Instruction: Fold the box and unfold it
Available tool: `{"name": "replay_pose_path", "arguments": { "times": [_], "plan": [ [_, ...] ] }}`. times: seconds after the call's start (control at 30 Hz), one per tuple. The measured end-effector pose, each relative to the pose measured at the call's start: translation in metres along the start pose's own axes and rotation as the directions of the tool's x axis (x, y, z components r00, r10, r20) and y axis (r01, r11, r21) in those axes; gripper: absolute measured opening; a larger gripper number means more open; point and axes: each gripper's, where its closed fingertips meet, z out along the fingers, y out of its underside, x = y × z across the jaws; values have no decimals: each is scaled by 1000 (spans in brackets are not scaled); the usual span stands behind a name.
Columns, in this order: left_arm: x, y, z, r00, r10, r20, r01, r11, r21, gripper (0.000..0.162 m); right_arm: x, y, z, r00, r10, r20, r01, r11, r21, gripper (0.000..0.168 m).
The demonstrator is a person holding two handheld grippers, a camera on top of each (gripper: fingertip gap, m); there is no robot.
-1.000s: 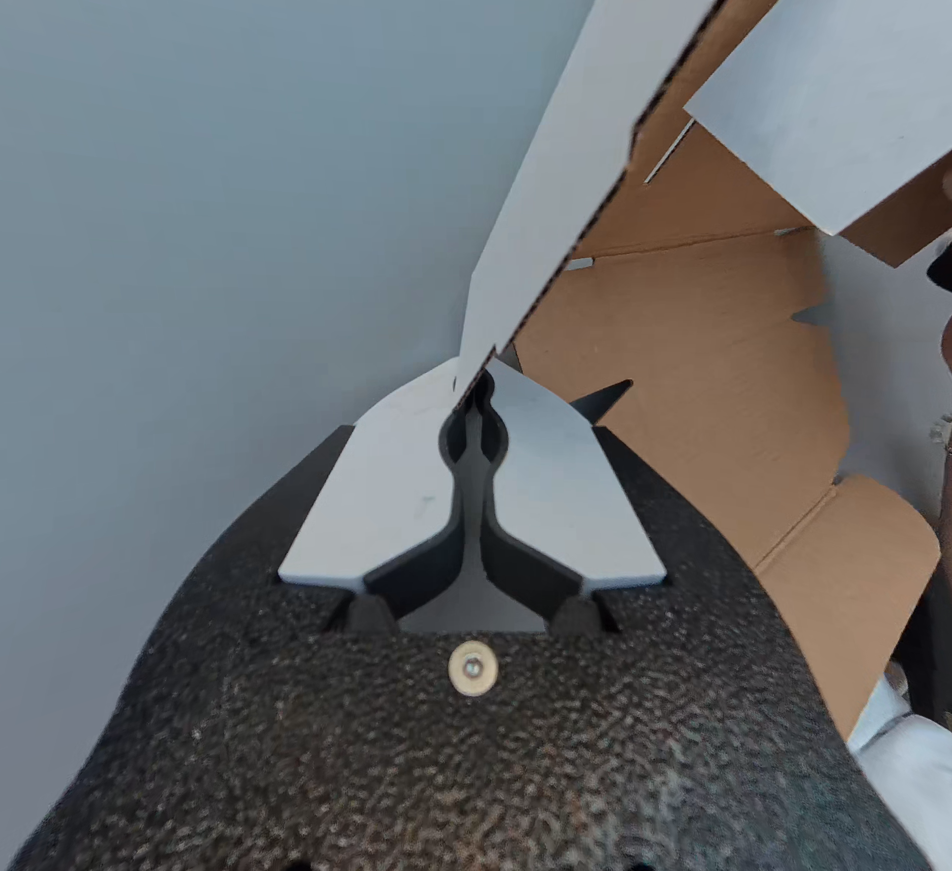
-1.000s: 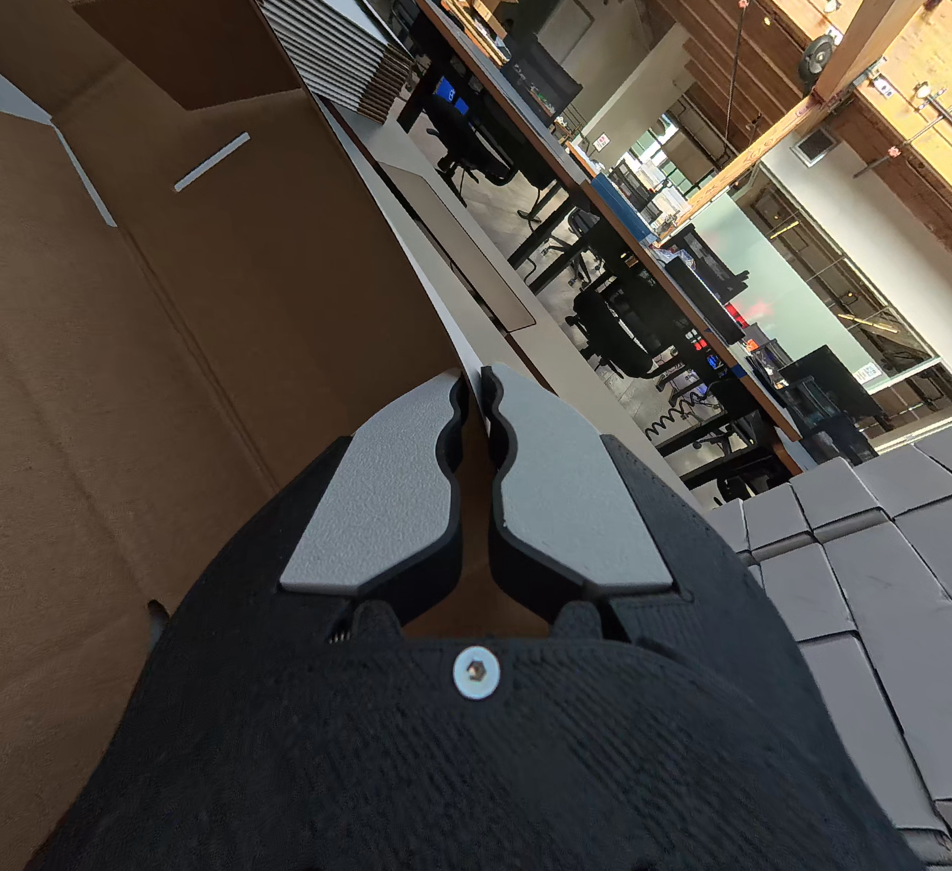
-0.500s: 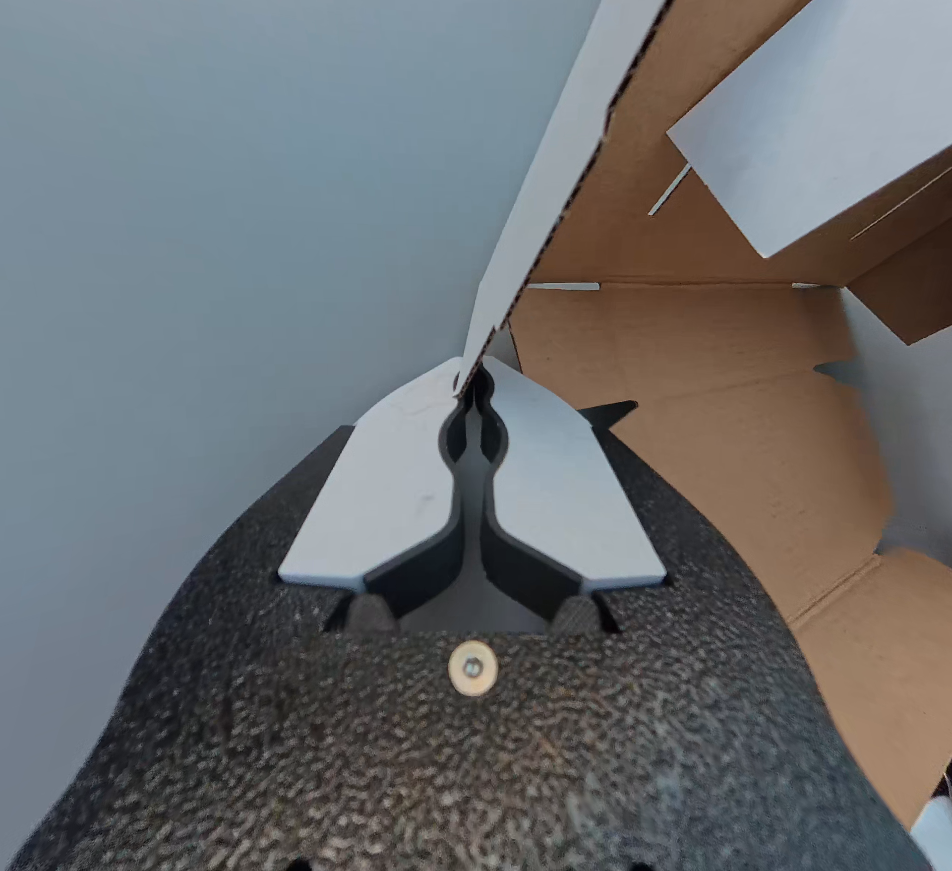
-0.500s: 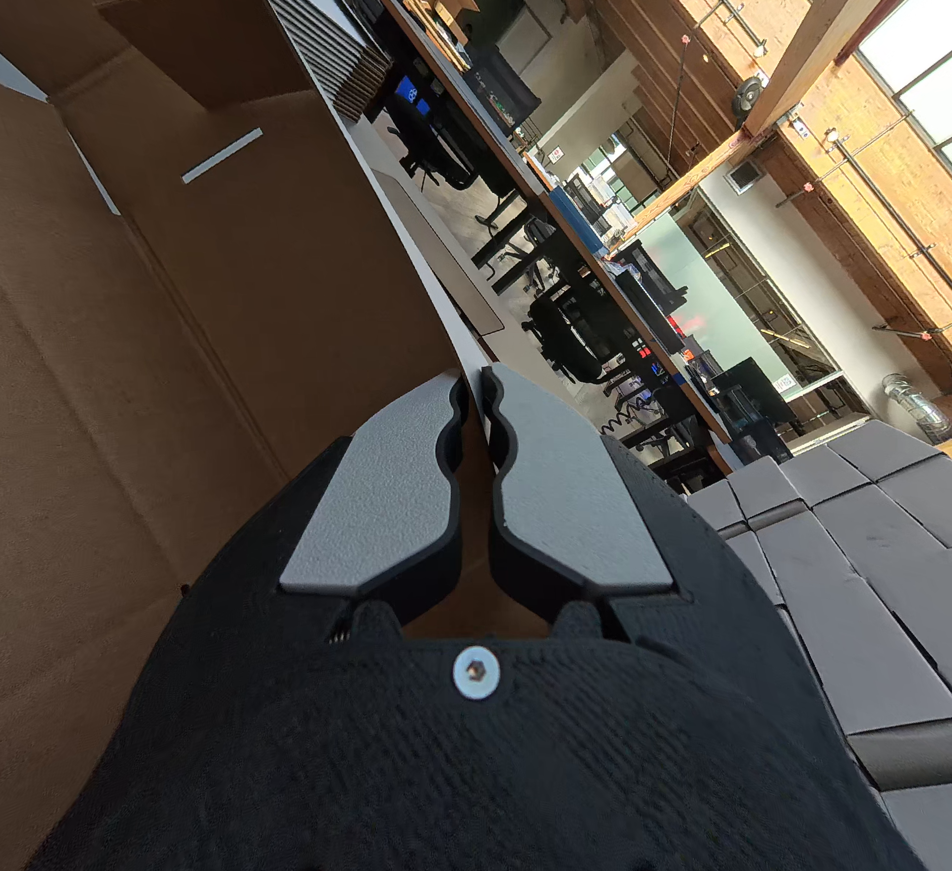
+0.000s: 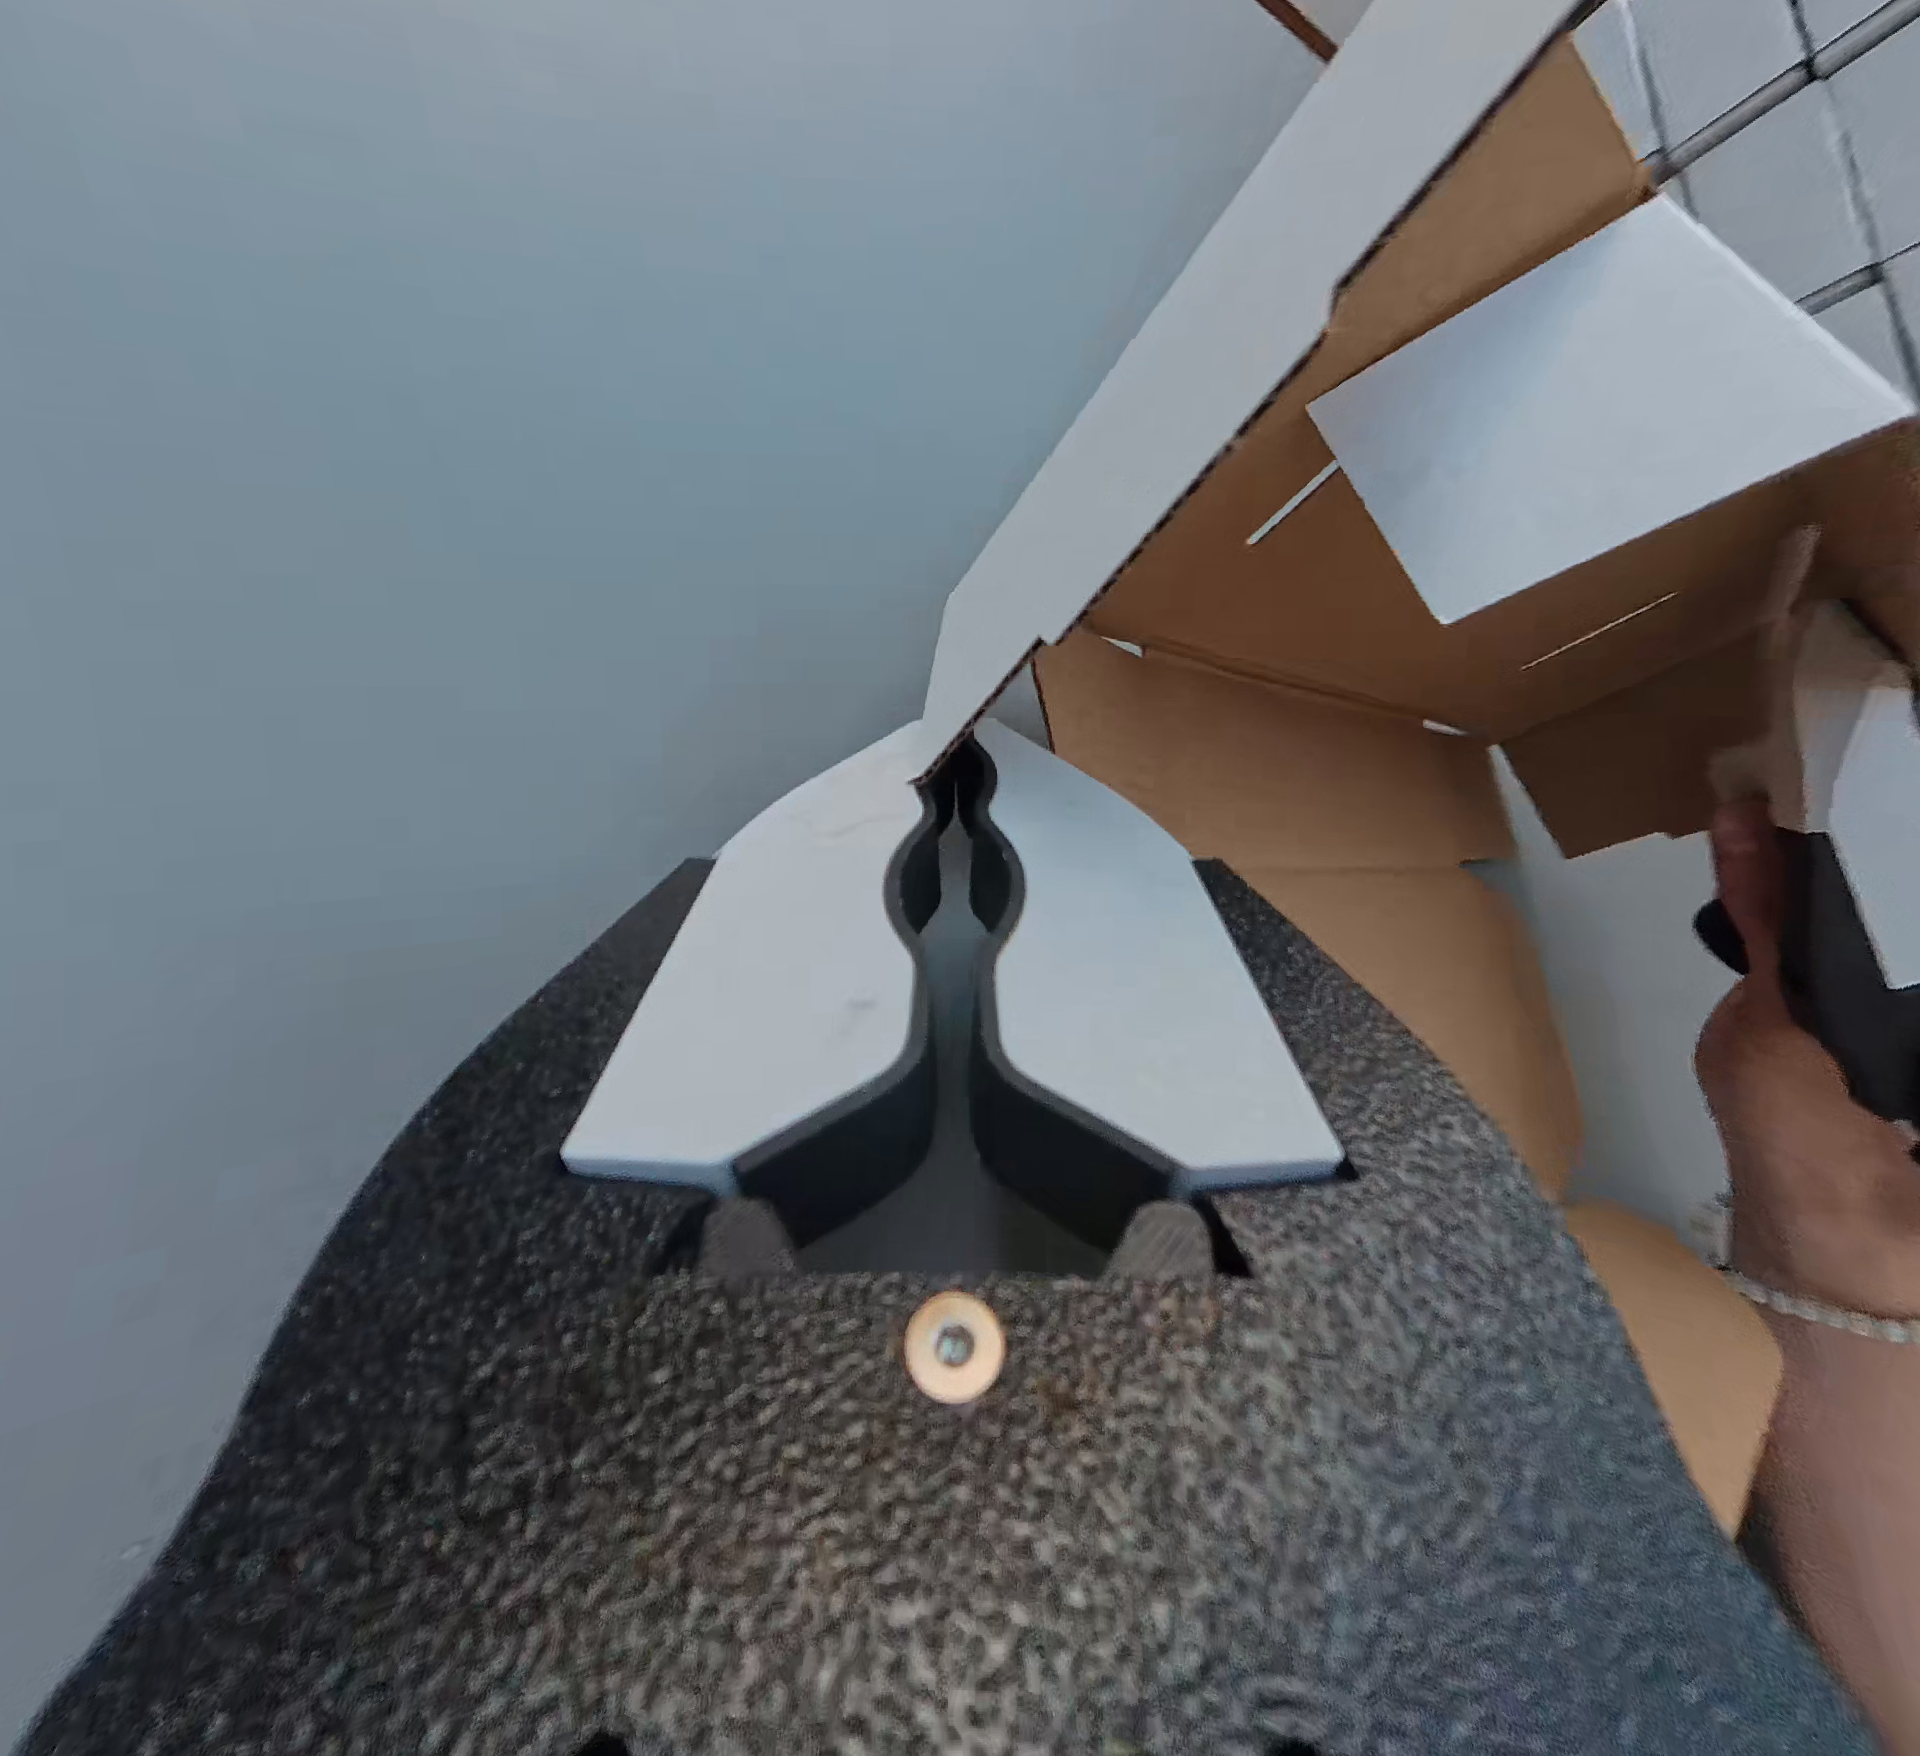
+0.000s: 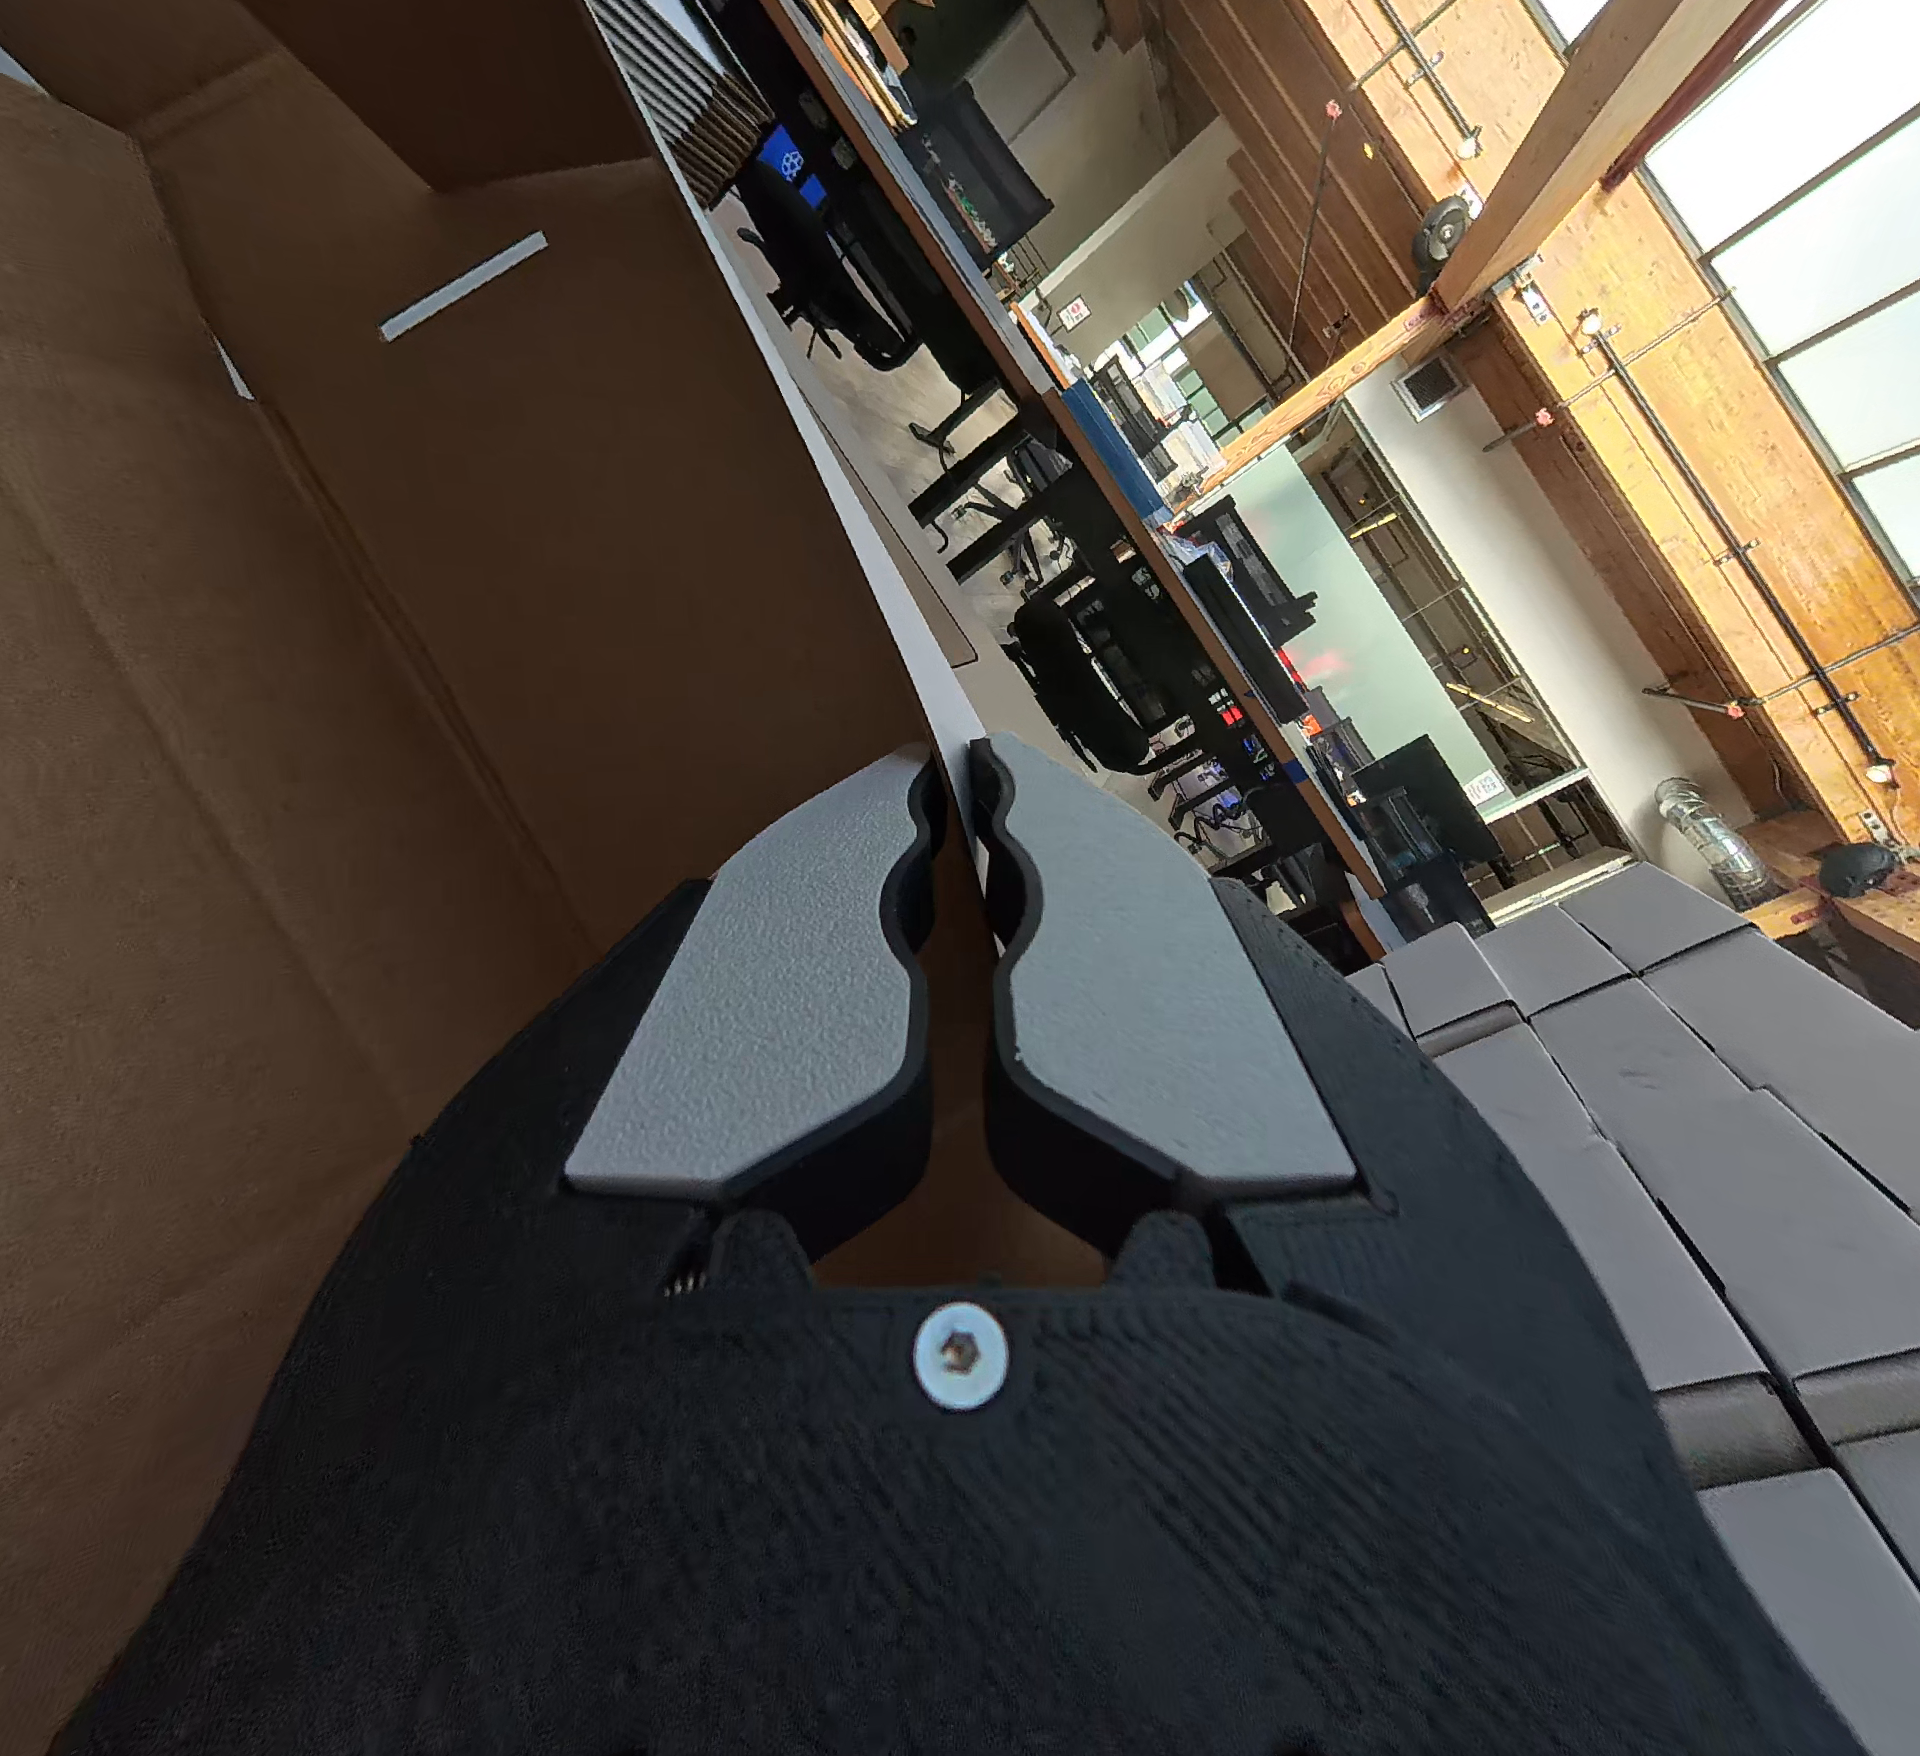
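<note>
The box (image 5: 1278, 750) is a die-cut cardboard sheet, white outside and brown inside, partly folded up. My left gripper (image 5: 954, 766) is shut on the corner of its tall side panel (image 5: 1195, 418), which stands up to the right. A white flap (image 5: 1600, 418) folds inward over the brown floor. My right gripper (image 6: 958, 761) is shut on the edge of the opposite side panel (image 6: 540, 501), whose brown inside fills the left of the right wrist view. In the left wrist view, a hand (image 5: 1808, 1156) holding the other gripper shows at the right edge.
The light grey tabletop (image 5: 416, 356) lies left of the box. A stack of flat cardboard sheets (image 6: 665, 75) sits behind the box. Several folded grey-white boxes (image 6: 1662, 1135) are stacked at right. Desks and chairs (image 6: 1081, 667) stand in the room beyond.
Both side panels have been raised further toward upright. The right gripper tilted upward with its panel. The hand holding the other gripper came back into the left wrist view.
</note>
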Motion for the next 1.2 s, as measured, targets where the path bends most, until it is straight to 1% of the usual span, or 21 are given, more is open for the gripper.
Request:
{"name": "replay_pose_path", "arguments": {
  "times": [0.03,0.07,0.17,0.2,0.33,0.37,0.4,0.43,0.47,0.5,0.6,0.67,0.77,0.87,1.0,1.07,1.13,1.17,1.2],
  "plan": [
    [4,0,-1,998,-41,-42,41,999,-3,0,0,0,-1,1000,-3,-3,3,1000,0,4],
    [4,0,-1,998,-33,-44,33,999,-3,0,0,-1,-2,1000,-6,-2,6,1000,1,4],
    [0,-1,-1,988,143,65,-145,989,21,0,-1,-2,-3,1000,-29,-1,29,1000,-9,4],
    [1,-2,-2,982,167,88,-171,985,35,0,0,-2,-3,1000,-25,-7,25,1000,-17,4],
    [6,-5,-7,983,164,85,-169,984,62,0,2,0,-2,999,-27,-19,26,999,-37,4],
    [9,-3,-8,990,128,63,-131,990,58,0,3,0,-3,999,-35,-18,35,999,-41,3],
    [13,-1,-9,999,37,0,-37,998,53,0,3,1,-3,999,-50,-20,49,998,-49,3],
    [20,-1,-9,992,-80,-93,85,995,48,0,3,1,-3,998,-63,-26,61,996,-61,3],
    [24,0,-9,969,-180,-170,188,982,28,0,3,2,-2,997,-68,-29,66,995,-71,3],
    [22,2,-8,955,-227,-191,233,972,10,0,2,2,-2,997,-65,-28,63,995,-76,3],
    [11,11,-3,973,-202,-110,204,979,6,0,-3,0,0,996,-78,-39,74,993,-91,3],
    [10,14,-5,972,-212,-101,215,977,17,0,-3,1,2,997,-64,-53,58,993,-106,4],
    [15,18,-7,958,-250,-138,257,966,35,0,-2,6,7,999,10,-52,-17,993,-119,5],
    [18,22,-8,946,-282,-157,292,955,44,0,-3,9,10,998,8,-67,-17,991,-136,5],
    [21,26,-10,912,-365,-189,379,924,42,0,-3,11,9,996,-4,-90,-10,988,-154,4],
    [23,25,-11,898,-391,-201,407,912,46,0,-4,11,8,996,13,-90,-27,987,-158,5],
    [31,22,-15,850,-456,-264,481,876,32,0,-4,10,7,995,19,-95,-34,986,-165,5],
    [33,21,-16,837,-471,-279,497,868,26,0,-3,11,6,995,26,-99,-43,985,-168,5],
    [31,21,-16,864,-434,-255,457,888,39,0,-3,10,6,995,47,-90,-61,985,-159,5]
  ]
}}
